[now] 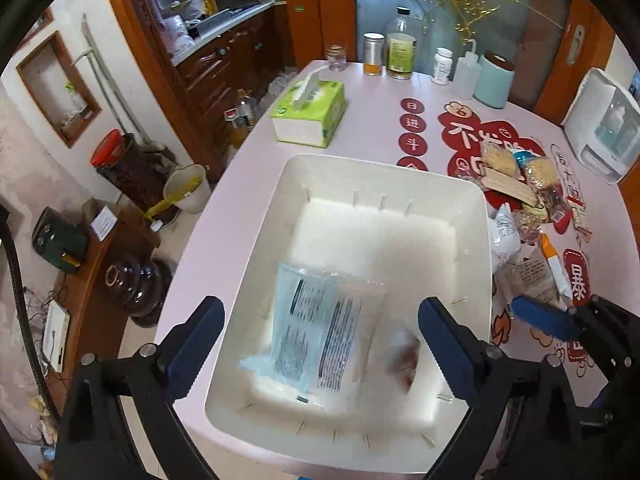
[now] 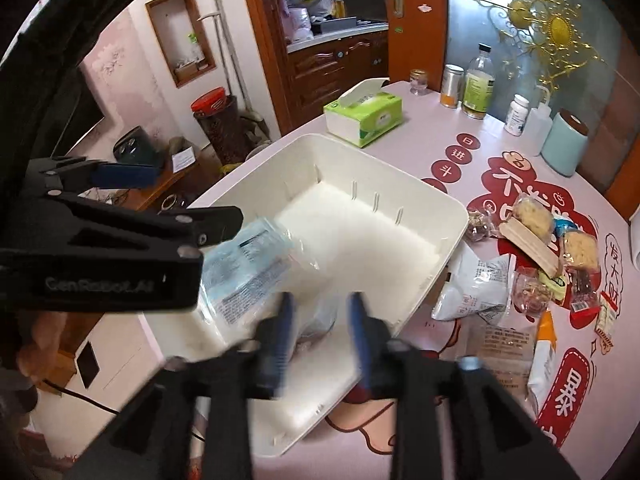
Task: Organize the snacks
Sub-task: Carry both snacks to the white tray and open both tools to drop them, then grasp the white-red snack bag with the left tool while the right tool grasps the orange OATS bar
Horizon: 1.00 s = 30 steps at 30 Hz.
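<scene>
A white plastic bin (image 1: 308, 172) (image 2: 420, 192) stands on the pink table. In it lie a blue-and-clear snack packet (image 1: 312, 328) (image 2: 244, 264) and a small clear packet with a brown snack (image 1: 404, 360) (image 2: 320, 316). My left gripper (image 1: 320, 340) is open above the bin's near end, holding nothing. My right gripper (image 2: 320, 320) hangs over the bin's near right part, its jaws apart around the small clear packet; it looks blurred. A pile of loose snacks (image 1: 532, 200) (image 2: 536, 248) lies on the table right of the bin, with a white bag (image 2: 472, 284) beside the bin.
A green tissue box (image 1: 310, 114) (image 2: 364, 118) sits behind the bin. Bottles, jars and a pale blue canister (image 1: 494, 80) (image 2: 564, 146) line the table's far edge. A white appliance (image 1: 604, 124) stands at far right. The floor drops off left of the table.
</scene>
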Each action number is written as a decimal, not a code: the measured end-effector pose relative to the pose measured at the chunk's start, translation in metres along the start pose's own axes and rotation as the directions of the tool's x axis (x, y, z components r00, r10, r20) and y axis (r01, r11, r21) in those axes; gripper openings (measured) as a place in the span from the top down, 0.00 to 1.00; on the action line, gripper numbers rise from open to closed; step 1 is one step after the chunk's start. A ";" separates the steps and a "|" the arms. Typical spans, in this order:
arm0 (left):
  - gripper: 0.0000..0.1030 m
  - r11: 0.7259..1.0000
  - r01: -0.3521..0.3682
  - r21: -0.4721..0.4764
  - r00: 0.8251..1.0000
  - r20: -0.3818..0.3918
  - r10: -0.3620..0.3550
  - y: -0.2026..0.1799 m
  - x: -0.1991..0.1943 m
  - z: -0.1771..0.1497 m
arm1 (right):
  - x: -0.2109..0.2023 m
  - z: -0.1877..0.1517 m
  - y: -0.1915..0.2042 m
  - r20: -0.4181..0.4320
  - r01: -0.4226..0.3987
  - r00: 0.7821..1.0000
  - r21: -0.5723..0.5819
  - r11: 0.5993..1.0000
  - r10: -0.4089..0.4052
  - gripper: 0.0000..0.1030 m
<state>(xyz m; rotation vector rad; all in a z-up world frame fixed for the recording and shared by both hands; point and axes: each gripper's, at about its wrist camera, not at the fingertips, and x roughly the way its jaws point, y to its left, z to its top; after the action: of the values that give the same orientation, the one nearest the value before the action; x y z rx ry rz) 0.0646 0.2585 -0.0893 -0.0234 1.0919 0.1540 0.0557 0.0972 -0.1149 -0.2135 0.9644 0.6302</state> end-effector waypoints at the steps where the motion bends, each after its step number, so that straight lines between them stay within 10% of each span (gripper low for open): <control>1: 0.06 1.000 0.009 0.000 1.000 -0.004 -0.009 0.000 0.002 0.002 | -0.002 0.000 -0.003 0.010 0.001 1.000 0.015 1.000 -0.001 0.53; 14: 0.06 0.984 0.142 0.110 0.981 0.116 -0.155 -0.052 0.001 0.015 | -0.016 -0.012 -0.055 0.001 0.095 0.995 0.186 0.978 -0.097 0.53; 24: 0.06 0.910 0.249 0.332 0.959 0.045 -0.279 -0.133 -0.007 0.042 | -0.048 -0.041 -0.130 -0.045 0.230 0.972 0.358 0.905 -0.229 0.53; 30: 0.06 0.852 0.166 0.497 0.956 0.130 -0.262 -0.180 -0.025 0.080 | -0.085 -0.040 -0.175 -0.051 0.338 0.936 0.399 0.852 -0.347 0.53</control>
<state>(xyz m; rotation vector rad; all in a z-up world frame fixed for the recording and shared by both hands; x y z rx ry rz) 0.1483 0.0848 -0.0407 0.3123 0.8994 -0.3187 0.0957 -0.0957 -0.0860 -0.0074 0.9830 0.0952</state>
